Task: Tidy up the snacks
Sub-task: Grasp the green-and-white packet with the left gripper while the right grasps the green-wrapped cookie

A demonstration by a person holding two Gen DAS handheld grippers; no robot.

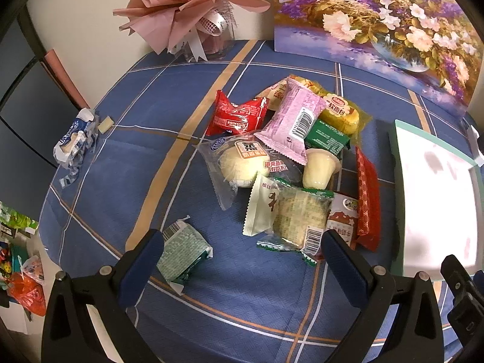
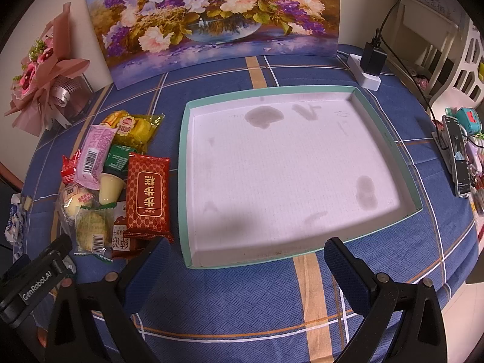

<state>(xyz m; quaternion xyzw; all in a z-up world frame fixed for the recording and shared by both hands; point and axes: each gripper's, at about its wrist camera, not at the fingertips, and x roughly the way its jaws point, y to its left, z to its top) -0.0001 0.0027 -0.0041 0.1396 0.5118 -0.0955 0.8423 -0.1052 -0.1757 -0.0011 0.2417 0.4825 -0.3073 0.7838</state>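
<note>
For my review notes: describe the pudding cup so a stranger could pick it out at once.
Find the shallow tray on the blue cloth; the snack pile lies just left of it. In the pile's middle, beside the red pack, stands the pudding cup: the only rigid, pale-yellow cup among flat wrappers.

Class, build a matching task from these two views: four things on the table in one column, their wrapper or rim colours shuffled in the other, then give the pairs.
Things:
1. barcoded pack
2. flat packet with gold label
3. tray rim
4. jelly cup

Colours:
A. red
B. pale yellow
C. pink
D. mint green

Pairs: 1-C, 2-A, 3-D, 4-B
</note>
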